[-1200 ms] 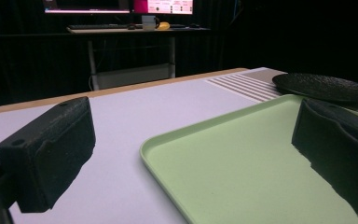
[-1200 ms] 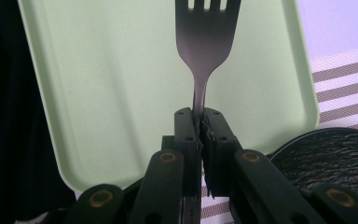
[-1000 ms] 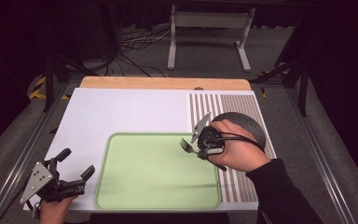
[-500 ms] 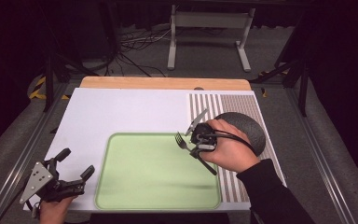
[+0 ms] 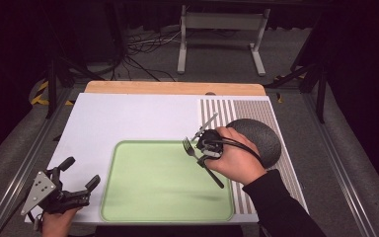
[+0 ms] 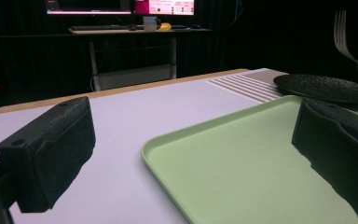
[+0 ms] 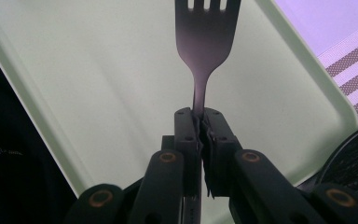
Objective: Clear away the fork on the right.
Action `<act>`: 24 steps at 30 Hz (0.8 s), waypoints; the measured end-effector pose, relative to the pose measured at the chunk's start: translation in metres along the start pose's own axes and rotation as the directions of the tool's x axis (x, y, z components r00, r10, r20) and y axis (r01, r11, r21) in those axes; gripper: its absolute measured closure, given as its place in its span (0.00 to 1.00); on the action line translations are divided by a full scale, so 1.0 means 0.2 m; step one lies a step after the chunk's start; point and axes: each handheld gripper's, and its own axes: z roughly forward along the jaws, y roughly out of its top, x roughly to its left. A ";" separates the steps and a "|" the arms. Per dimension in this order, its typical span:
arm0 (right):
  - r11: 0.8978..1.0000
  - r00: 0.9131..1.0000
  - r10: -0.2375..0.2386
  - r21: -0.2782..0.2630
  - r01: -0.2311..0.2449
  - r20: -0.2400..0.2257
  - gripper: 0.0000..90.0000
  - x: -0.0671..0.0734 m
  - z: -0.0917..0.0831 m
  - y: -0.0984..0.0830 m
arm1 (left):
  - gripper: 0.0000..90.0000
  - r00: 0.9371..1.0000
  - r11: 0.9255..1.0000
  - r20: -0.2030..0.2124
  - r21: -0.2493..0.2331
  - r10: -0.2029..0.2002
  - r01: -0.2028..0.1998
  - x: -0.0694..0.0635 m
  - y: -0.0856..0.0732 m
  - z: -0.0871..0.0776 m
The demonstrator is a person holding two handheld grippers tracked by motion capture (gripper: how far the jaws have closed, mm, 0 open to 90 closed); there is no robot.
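Right gripper [image 5: 197, 152] is sitting over the right part of the green tray [image 5: 143, 207] in the high view, with the person's right hand [image 5: 237, 160] wrapped around its body. Its jaws are pressed together on the neck of a dark fork [image 7: 206, 42]; in the right gripper view the tines are pointing away from the jaws, with the pale green tray floor behind them. In the high view the fork [image 5: 189, 147] is lying at a slant, tines toward the tray's far left and handle trailing back toward the hand. Whether it is touching the tray or being held just above it cannot be told.

Left gripper [image 5: 78, 183] is resting near the table's front left corner, just beside the tray's left rim, held by the left hand [image 5: 56, 222]. Its jaws are standing wide apart with nothing between them; the left gripper view is showing the two black pads far apart, the tray's near corner [image 6: 177, 154] lying between them.

A black round plate [image 5: 256, 138] is sitting on the striped mat [image 5: 254, 108] at the right side of the white table [image 5: 123, 118], just behind the right hand. In the left gripper view the plate [image 6: 324, 88] is lying beyond the tray's far edge, with the fork's tines [image 6: 342, 32] raised above it at upper right.
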 end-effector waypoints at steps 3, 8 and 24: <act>1.000 1.000 -0.006 0.001 0.006 -0.005 0.95 0.00 0.02 -0.01 | 0.00 1.000 1.000 0.003 0.003 0.004 -0.004 0.00 0.00 0.00; 1.000 1.000 0.017 0.019 -0.017 -0.010 0.95 -0.01 0.06 -0.02 | 0.00 1.000 1.000 0.005 0.003 0.005 -0.005 -0.01 0.00 0.01; 0.991 0.989 0.132 0.044 -0.129 -0.062 0.95 -0.04 0.19 -0.06 | 0.00 1.000 1.000 0.003 0.007 0.003 -0.003 0.00 0.00 0.00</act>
